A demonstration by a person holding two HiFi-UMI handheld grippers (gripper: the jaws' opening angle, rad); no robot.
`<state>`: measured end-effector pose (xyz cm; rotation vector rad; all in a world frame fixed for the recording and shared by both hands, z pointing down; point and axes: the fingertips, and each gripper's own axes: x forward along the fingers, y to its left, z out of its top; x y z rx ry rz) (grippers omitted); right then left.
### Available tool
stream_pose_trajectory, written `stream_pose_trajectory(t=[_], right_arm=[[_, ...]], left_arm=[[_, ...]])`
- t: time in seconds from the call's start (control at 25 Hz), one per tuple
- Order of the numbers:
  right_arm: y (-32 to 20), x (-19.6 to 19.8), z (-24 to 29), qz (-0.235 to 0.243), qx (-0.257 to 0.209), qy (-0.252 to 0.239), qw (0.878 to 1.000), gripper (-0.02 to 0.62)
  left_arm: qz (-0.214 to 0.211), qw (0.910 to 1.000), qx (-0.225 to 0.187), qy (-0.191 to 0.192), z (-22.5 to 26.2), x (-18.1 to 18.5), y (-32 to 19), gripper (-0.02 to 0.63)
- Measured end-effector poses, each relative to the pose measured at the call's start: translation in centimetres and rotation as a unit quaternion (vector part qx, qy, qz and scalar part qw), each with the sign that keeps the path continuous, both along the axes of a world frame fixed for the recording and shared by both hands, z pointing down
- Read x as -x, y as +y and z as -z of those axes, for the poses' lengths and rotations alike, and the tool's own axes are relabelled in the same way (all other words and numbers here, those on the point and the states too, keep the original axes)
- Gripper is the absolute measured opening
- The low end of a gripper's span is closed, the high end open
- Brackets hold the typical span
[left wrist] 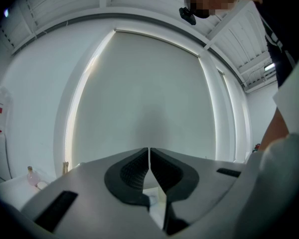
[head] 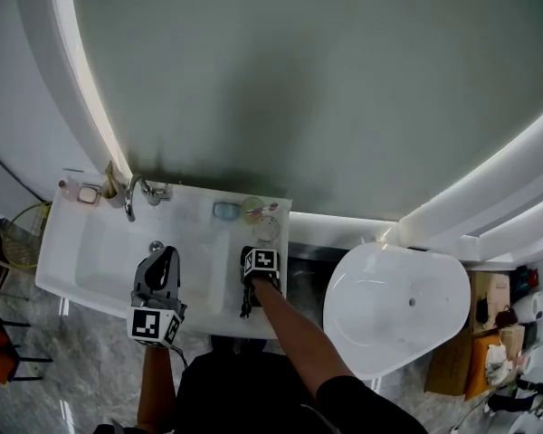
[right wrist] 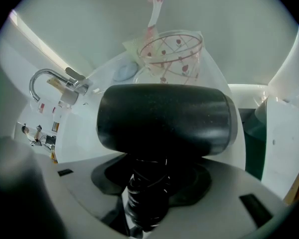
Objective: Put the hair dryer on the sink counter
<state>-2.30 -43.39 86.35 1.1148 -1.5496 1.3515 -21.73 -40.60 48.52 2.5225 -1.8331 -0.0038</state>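
**Item: hair dryer (right wrist: 164, 114).** Black, with a matt barrel lying crosswise and a handle wound with its own cord. It sits in my right claw (right wrist: 150, 185), which is clenched on the wrapped handle just under the barrel. In the head view this claw points steeply down over the right end of the worktop (head: 219, 242). I cannot tell whether the dryer rests on the surface yet.

**Handling, as I judge it.**
- Build: a stiff plastic shell of moderate weight, top-heavy towards the barrel.
- Barrel: too broad and smooth for my claw, and likely slippery.
- Handle: the cord coils give grip, but they are soft and may creep under pressure.
- Best hold: where I have it, high on the handle near the balance point, so the barrel does not swing.
- Care: it should stand a gentle set-down but not a drop.

**Neighbours.**
- Cup (right wrist: 172, 54), clear and patterned, with a toothbrush (right wrist: 156, 4) in it. It stands at 12 o'clock from the dryer, near it, and looks light and easily tipped.
- Tap (right wrist: 50, 81), at 10 o'clock and well apart.

**Left claw (left wrist: 149, 159).** Clenched on nothing, with its jaws meeting. It hangs over the basin (head: 100, 260) at 9 o'clock from the right claw.
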Motion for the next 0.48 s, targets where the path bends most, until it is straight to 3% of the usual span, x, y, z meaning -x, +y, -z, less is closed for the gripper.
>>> stream_pose_trajectory(t=[0.48], right_arm=[[-0.69,0.85,-0.92,0.022,0.017,0.051,0.998,0.221]], left_arm=[[0.007,0.9999,0.007,0.0,-0.43,-0.03,-0.44,0.034]])
